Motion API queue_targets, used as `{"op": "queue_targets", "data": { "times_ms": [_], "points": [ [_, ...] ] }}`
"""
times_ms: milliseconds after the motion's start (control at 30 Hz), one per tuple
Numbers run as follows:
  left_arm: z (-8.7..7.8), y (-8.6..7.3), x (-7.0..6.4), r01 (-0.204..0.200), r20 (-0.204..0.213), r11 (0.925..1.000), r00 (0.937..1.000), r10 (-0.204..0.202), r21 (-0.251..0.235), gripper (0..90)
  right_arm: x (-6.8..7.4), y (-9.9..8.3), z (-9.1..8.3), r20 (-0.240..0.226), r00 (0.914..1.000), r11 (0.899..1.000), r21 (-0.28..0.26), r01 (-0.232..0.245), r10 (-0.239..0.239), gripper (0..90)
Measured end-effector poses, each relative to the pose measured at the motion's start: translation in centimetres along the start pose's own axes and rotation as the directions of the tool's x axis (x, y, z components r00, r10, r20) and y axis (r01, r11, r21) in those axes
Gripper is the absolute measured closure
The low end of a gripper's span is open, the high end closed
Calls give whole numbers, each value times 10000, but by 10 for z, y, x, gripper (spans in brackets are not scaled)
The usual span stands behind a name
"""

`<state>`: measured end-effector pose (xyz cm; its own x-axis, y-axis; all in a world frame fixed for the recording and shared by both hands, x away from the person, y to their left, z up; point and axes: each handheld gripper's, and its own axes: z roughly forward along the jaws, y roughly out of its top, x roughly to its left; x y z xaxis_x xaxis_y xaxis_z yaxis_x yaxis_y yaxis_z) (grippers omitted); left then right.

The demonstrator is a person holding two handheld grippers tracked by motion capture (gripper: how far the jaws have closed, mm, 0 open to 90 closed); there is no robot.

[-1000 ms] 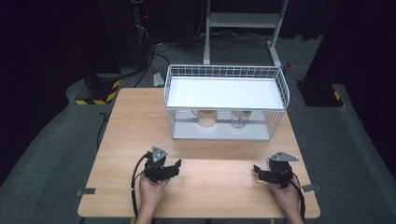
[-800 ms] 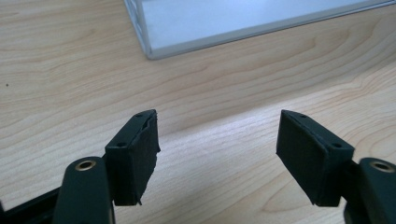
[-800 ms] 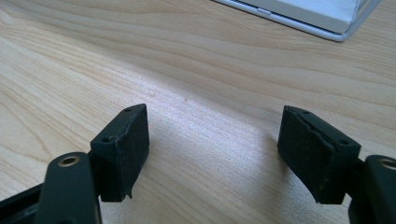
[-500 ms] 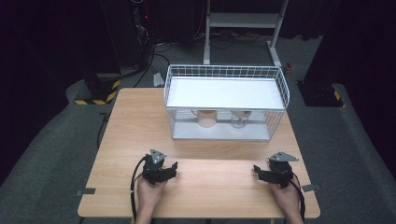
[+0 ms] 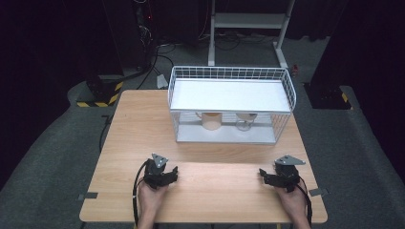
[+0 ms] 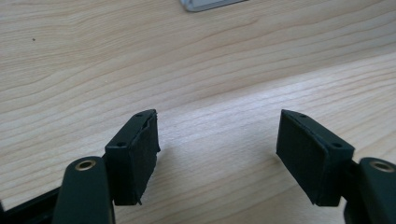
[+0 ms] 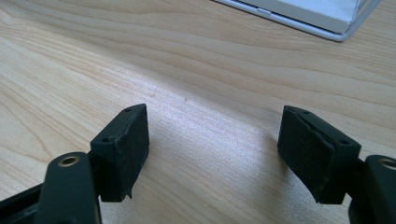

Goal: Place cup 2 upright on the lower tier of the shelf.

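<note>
both grippers rest low at the near edge of the table [image 5: 143,124], the left gripper [image 5: 165,175] toward its near left corner and the right gripper [image 5: 274,178] toward the near right, each with jaws spread wide and holding nothing. nothing seems started; next is probably a reach forward to the wire basket [image 5: 230,106] at the far edge. under its white shelf stand a tan cup [image 5: 211,120] and a clear glass [image 5: 245,121], side by side.

Overhead forward-down; tong cameras near tabletop [image 5: 143,124]
</note>
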<state>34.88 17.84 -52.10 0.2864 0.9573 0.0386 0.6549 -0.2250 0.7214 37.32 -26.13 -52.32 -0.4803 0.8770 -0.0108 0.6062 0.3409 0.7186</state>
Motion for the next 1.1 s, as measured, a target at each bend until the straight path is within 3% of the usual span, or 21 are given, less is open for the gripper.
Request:
{"op": "queue_targets", "data": {
  "times_ms": [367,500,1100],
  "points": [
    [3,-4,5,106,-136,9995,9998,-110,-304,294,0,0,0,-1,10000,10000,0,3,-3,250],
    [4,-6,7,388,21,9986,9992,-387,-346,276,0,0,0,-1,10000,10000,2,9,-9,250],
    [4,-6,6,387,-24,9987,9992,-388,-327,256,0,0,0,-5,10000,10000,-1,10,-10,250]
  ]
}}
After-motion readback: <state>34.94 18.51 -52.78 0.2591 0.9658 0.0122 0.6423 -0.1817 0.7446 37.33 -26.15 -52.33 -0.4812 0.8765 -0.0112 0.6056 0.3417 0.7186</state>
